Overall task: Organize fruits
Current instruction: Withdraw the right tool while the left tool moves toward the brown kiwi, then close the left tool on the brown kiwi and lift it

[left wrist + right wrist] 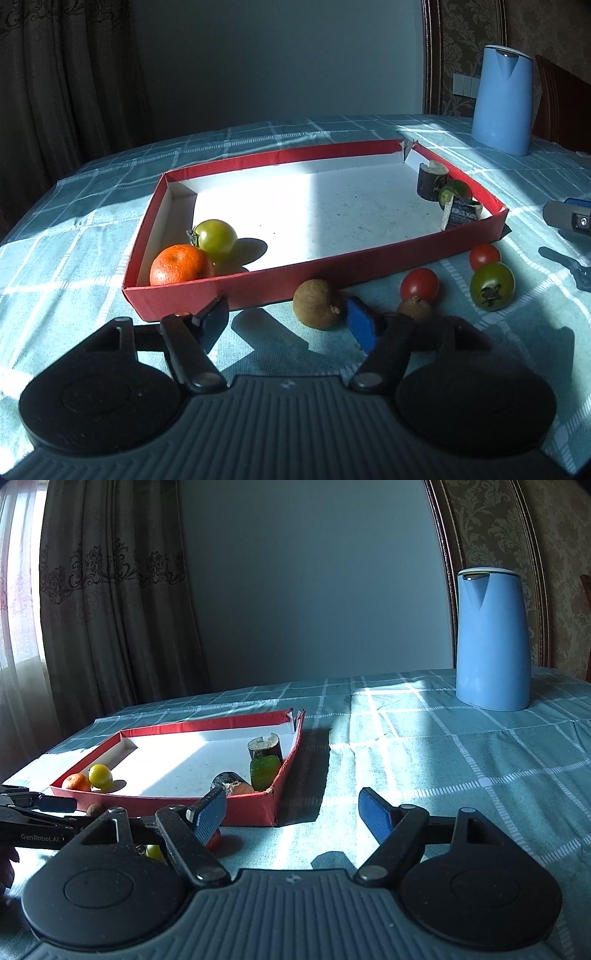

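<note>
A red shallow box (258, 284) holds an orange (181, 265) and a yellow-green tomato (216, 238) in its near left corner, and dark cut pieces (432, 181) at its right end. My left gripper (288, 321) is open and empty, low over the cloth in front of the box. A brown kiwi-like fruit (317, 302) lies between its fingers, close to the right pad. A smaller brown fruit (415, 308), two red tomatoes (419, 283) and a green tomato (492, 285) lie to the right. My right gripper (293, 814) is open and empty, right of the box (255, 812).
A blue kettle (491, 638) stands at the back right of the table, also seen in the left wrist view (502, 99). A teal checked cloth (443, 757) covers the table. Curtains hang at the back left. A chair back stands behind the kettle.
</note>
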